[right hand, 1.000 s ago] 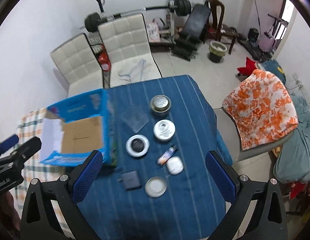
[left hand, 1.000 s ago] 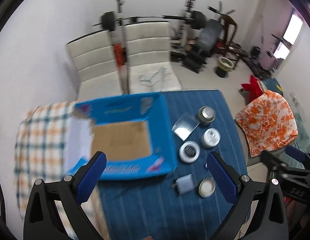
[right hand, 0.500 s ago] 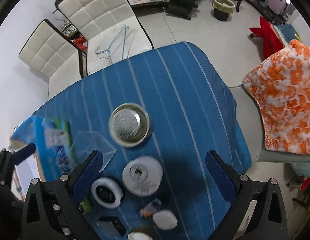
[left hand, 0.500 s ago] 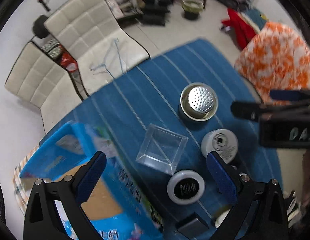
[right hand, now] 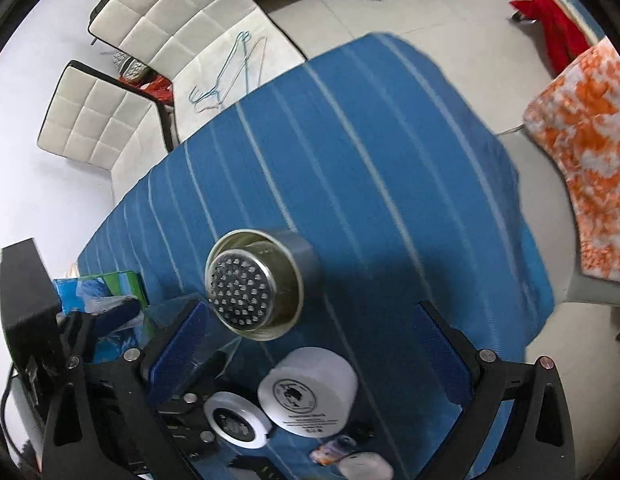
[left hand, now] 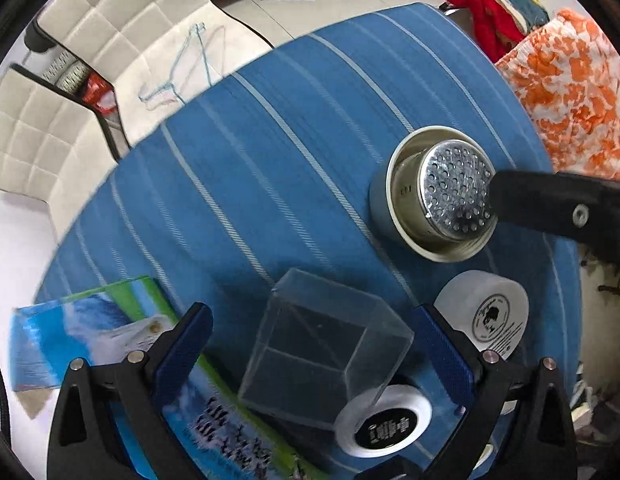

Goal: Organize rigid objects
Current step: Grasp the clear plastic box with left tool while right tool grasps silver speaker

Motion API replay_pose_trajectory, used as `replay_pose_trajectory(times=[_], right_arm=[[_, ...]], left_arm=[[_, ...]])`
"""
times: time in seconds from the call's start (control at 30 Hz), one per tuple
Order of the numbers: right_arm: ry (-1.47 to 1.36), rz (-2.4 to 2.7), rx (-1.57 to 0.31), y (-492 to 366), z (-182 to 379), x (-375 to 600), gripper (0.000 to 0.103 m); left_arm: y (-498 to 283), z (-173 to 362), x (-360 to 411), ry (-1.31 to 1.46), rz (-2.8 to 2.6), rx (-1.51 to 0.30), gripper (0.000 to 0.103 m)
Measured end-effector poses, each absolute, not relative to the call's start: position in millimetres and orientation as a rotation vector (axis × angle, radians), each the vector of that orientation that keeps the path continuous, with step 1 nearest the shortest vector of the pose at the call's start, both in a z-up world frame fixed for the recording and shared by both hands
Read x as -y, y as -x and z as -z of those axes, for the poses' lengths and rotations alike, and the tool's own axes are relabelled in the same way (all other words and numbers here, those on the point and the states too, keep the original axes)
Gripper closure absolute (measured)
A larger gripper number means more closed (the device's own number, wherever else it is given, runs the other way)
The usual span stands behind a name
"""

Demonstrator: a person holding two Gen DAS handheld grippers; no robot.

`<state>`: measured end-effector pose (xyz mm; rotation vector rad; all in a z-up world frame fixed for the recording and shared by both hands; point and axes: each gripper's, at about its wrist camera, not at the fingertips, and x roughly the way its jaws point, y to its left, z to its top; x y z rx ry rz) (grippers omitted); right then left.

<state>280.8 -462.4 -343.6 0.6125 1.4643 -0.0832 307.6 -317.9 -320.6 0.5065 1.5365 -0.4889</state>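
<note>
A clear plastic box (left hand: 325,356) stands on the blue striped tablecloth (left hand: 270,168), between the wide-open fingers of my left gripper (left hand: 310,344), untouched as far as I can tell. A metal cup with a perforated strainer (left hand: 441,196) stands behind it; it also shows in the right wrist view (right hand: 254,284). My right gripper (right hand: 310,340) is open, its fingers either side of the strainer cup and a white round jar (right hand: 310,388). A white jar with a black lid (left hand: 385,424) lies against the clear box.
A blue cardboard box (left hand: 122,332) stands at the left of the table. Small items, a white case (right hand: 361,466) among them, lie at the near edge. White chairs (right hand: 182,40) stand behind the table; an orange-patterned cloth (right hand: 589,152) drapes a chair at right.
Both grippers have dropped down and moved in close over the table. The left one has come around the clear box, the right one towards the strainer cup. Both stayed open.
</note>
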Motion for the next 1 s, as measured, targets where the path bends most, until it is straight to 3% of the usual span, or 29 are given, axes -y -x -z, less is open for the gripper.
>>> replay_pose_trajectory(times=[0.03, 0.07, 0.1, 0.13, 0.43, 0.57, 0.7, 1.0], right_arm=[[-0.606, 0.09, -1.47, -281, 347, 461, 0.001], [-0.605, 0.088, -1.468, -282, 350, 460, 0.002], [-0.613, 0.078, -1.466, -282, 353, 459, 0.002], [-0.63, 0.067, -1.463, -282, 356, 457, 0.002], [-0.618, 0.001, -1.491, -305, 380, 415, 0.003], [-0.559, 0.044, -1.524, -306, 384, 416, 0.022], [-0.484, 0.07, -1.554, -299, 374, 426, 0.025], [-0.424, 0.092, -1.575, -302, 381, 422, 0.022]], left_arm=[[-307, 326, 316, -0.491, 0.487, -1.551, 0.002], [-306, 331, 316, -0.478, 0.487, -1.561, 0.01], [-306, 336, 314, -0.457, 0.488, -1.576, 0.026], [-305, 340, 312, -0.426, 0.494, -1.595, 0.029], [-299, 337, 287, -0.321, 0.409, -1.565, 0.033], [-293, 337, 285, -0.315, 0.4, -1.576, 0.033], [-298, 340, 292, -0.337, 0.393, -1.6, 0.033], [-302, 343, 300, -0.352, 0.343, -1.604, 0.037]])
